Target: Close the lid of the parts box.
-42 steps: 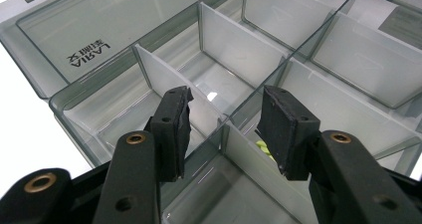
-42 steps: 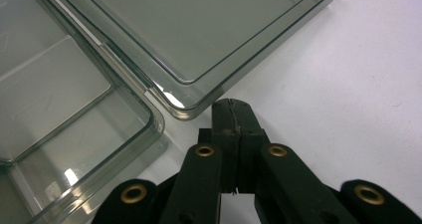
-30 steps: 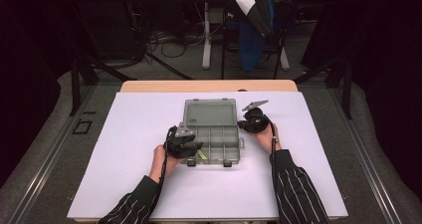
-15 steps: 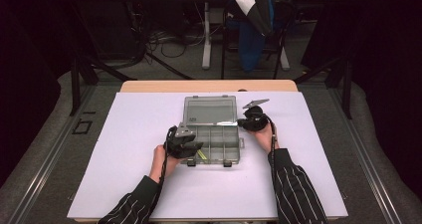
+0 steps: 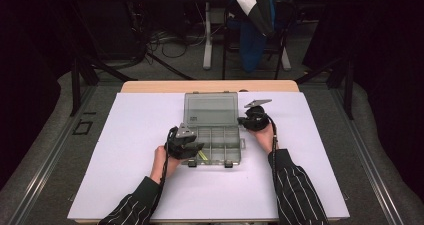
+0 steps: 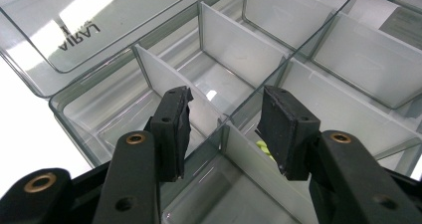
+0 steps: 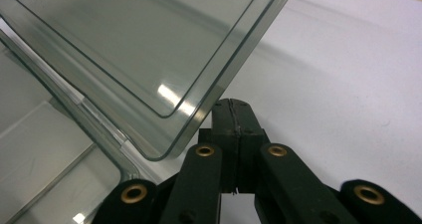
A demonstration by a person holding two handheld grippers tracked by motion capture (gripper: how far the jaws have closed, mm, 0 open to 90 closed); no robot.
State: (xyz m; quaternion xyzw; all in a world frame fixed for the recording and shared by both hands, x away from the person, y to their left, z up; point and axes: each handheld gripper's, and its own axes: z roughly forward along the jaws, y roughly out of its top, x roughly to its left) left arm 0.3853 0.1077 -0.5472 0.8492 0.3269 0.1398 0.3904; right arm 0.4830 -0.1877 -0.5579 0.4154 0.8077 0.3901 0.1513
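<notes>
Flanking one organiser box (image 5: 212, 130), two grippers

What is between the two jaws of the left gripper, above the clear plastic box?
In the left gripper view, the left gripper stands open over the box. Between its jaws rises a thin divider wall of the box, untouched by either pad.

The white table (image 5: 150, 135) is bright under light from above, and the room behind it is dark. White glare shines on the clear box lid (image 6: 74, 25). The close black jaws look a little blurry.
</notes>
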